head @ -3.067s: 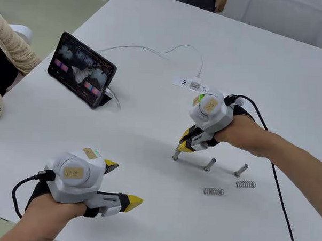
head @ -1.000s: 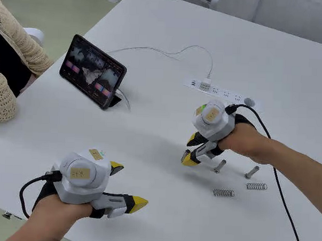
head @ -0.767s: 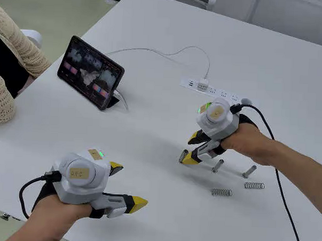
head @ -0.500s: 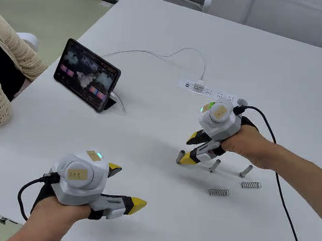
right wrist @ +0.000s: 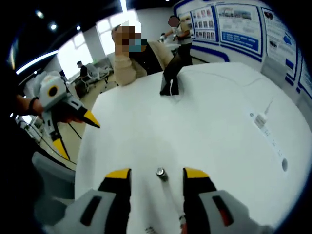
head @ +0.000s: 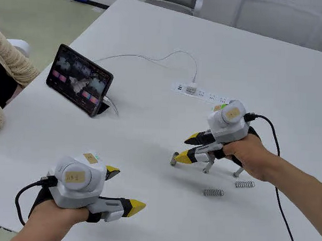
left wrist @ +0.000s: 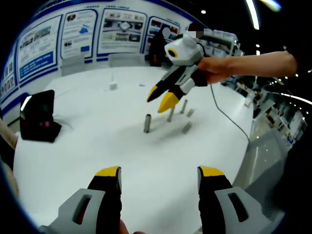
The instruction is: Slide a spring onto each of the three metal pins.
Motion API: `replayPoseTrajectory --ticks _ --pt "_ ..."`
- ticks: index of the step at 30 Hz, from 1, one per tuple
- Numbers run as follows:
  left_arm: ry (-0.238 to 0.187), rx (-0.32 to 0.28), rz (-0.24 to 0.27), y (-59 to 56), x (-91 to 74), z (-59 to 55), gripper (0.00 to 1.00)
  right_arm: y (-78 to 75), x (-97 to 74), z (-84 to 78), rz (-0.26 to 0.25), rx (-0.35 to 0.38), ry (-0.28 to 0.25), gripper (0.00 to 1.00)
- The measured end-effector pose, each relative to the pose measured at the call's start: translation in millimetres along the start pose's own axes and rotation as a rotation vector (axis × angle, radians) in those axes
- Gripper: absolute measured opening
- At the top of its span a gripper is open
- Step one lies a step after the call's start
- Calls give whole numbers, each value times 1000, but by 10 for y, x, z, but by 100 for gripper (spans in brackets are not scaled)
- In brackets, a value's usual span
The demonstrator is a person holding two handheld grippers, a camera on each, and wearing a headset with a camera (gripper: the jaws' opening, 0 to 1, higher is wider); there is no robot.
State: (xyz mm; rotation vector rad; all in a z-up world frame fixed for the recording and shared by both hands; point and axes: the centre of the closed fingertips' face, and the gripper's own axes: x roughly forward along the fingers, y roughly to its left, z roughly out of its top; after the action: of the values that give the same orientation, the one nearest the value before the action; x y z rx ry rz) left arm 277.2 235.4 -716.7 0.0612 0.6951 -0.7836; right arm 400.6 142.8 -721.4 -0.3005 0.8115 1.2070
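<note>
Three short metal pins stand on the white table (head: pixel 150 120): the left pin (head: pixel 174 159) (left wrist: pixel 147 123), the middle pin (head: pixel 208 166) and the right pin (head: pixel 237 172). Two loose springs lie in front of them, one (head: pixel 213 192) nearer me and one (head: pixel 245 184) further right. My right gripper (head: pixel 185 148) (left wrist: pixel 160 100) is open, its yellow tips just beside the left pin. That pin's top (right wrist: pixel 160 173) shows between the jaws with gaps on both sides. My left gripper (head: pixel 124 189) (left wrist: pixel 159 173) (right wrist: pixel 78 135) hovers open and holds nothing, near the table's front left.
A tablet (head: pixel 80 79) stands propped at the back left. A white power strip (head: pixel 199 93) with a cable lies behind the pins. A knitted sleeve (head: pixel 5 65) shows at the left edge. People (right wrist: pixel 131 53) are beyond the table's far side.
My right gripper has swung down to a flatter angle, tips still by the left pin, which now shows beside them. The left gripper has stayed put. The head camera has shifted.
</note>
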Motion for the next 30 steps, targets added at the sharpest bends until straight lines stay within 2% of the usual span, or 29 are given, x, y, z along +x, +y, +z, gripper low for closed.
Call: replayPoseTrajectory --ticks 5,8,19,23,30 --pt "2 2 -3 -14 13 6 64 11 -71 56 -14 64 -85 48" --pt "2 5 -4 -20 20 18 64 34 -109 52 -19 78 -114 49" --pt "-4 12 -4 -8 37 76 64 118 -191 -121 -29 115 -135 54" --pt "0 15 -7 -19 37 68 65 164 -241 -136 -33 98 -149 56" --pt "10 19 -13 -50 55 44 65 228 -329 -231 -53 115 -166 61"
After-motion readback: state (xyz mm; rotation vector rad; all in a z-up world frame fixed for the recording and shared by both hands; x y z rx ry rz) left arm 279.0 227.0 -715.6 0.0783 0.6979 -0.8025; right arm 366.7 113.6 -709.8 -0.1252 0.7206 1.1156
